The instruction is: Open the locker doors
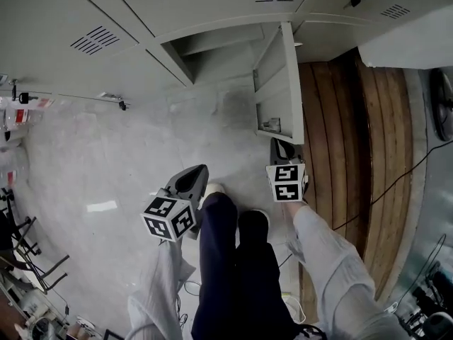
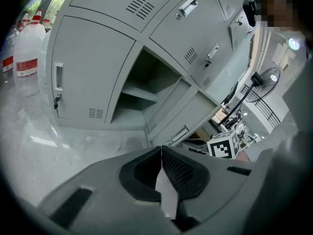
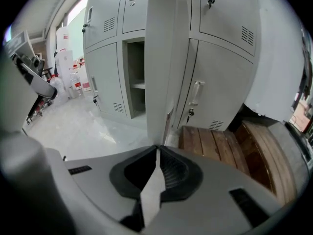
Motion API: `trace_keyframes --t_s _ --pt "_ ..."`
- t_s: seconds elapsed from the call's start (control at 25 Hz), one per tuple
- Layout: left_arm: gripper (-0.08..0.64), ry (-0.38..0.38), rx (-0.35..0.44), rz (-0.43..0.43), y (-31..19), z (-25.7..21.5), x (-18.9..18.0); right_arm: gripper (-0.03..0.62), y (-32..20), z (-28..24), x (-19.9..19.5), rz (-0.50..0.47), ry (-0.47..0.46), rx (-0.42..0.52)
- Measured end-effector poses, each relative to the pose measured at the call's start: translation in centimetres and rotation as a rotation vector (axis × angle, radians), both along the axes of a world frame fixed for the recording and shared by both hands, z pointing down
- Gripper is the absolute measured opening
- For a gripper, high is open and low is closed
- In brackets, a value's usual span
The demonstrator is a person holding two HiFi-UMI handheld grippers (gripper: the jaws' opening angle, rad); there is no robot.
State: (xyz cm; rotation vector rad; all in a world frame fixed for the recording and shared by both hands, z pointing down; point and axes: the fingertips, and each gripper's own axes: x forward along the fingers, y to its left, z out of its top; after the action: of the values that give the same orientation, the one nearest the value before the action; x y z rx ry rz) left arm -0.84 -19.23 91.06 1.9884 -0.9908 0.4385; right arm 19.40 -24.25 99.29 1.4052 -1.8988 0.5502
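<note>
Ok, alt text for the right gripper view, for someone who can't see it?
The right gripper, jaws closed and empty, points at an open locker door seen edge-on just past its tips. The open compartment lies left of the door; a closed locker and wooden planks lie right.

The floor (image 1: 106,154) is grey and smooth, and a bright patch of light (image 1: 102,206) shines on it. On the right lies a low platform of brown wooden planks (image 1: 340,119). A thin black cable (image 1: 393,183) runs across it. Big water bottles (image 2: 29,38) with red labels stand at the side. A black standing fan (image 2: 264,78) is further off. Daylight comes in through a bright opening (image 3: 76,13).
</note>
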Motion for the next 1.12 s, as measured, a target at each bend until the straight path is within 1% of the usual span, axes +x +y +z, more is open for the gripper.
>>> trace_keyframes --t_s 0.16,0.4,0.52,0.68,0.92,1.12 --pt "0.011 -0.005 -0.005 0.049 -0.3 0.5 1.8 0.023 -0.3 -0.1 2.7 0.014 0.033 0.013" --pt "0.011 0.008 0.007 0.083 -1.5 0.3 4.3 0.023 -0.9 -0.1 7.1 0.043 0.092 0.019" --pt "0.011 0.006 0.007 0.105 -1.7 0.5 5.1 0.020 -1.4 -0.1 8.8 0.069 0.100 0.017" --pt "0.011 0.000 -0.003 0.123 -1.6 1.0 5.8 0.018 -1.4 -0.2 9.1 0.047 0.106 0.027" --pt "0.011 -0.008 -0.007 0.143 -1.7 1.1 6.3 0.018 -1.5 -0.2 9.2 0.075 0.094 0.030" --pt "0.011 -0.018 -0.013 0.128 -1.8 0.9 5.7 0.018 -1.5 -0.2 9.3 0.059 0.110 0.025"
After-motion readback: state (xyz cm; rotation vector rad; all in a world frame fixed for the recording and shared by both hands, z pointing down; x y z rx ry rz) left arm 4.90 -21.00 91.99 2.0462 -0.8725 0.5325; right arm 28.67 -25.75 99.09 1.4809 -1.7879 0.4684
